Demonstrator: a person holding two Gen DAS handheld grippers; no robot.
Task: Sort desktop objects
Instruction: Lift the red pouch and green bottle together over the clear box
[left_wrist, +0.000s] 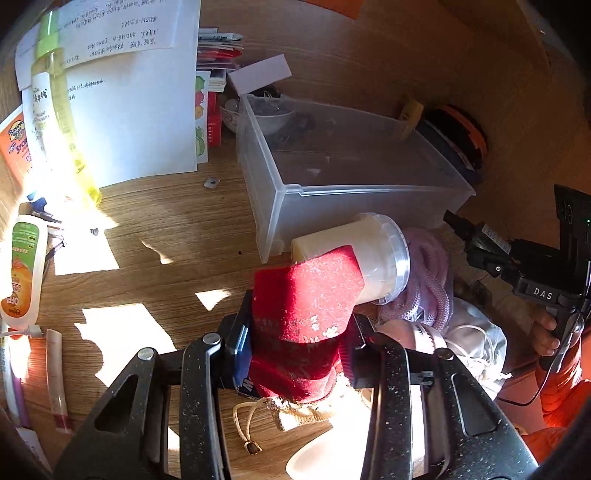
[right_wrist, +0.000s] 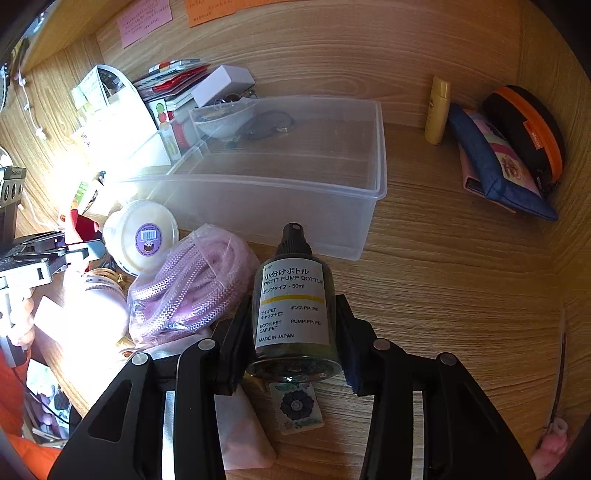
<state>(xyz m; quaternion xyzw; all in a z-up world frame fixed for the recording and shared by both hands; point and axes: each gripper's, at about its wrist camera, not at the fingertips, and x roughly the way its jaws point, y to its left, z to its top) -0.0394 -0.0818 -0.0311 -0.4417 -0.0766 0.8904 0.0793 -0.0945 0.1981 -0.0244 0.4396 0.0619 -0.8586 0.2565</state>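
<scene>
The wooden worktop (right_wrist: 461, 258) is seen spread out ahead of both pairs of jaws. A clear plastic bin (right_wrist: 280, 184) is set on it, beyond the right jaws and slightly to their left; in the left wrist view the same bin (left_wrist: 332, 177) lies ahead of the left jaws and to their right. A bagged coil of pink rope (right_wrist: 192, 284) is found just left of the right jaws, touching a white lidded tub (right_wrist: 142, 236) that lies on its side in front of the bin. A red pouch (left_wrist: 306, 317) is clamped between the jaws of the left gripper (left_wrist: 299, 354), its top reaching forward against the tub (left_wrist: 369, 258). A dark pump bottle (right_wrist: 293, 306) with a white label is clamped between the jaws of the right gripper (right_wrist: 291, 343), nozzle pointing away toward the bin. Far ahead to the right of the right jaws, a small yellow tube (right_wrist: 437, 110) is stood against the back wall.
</scene>
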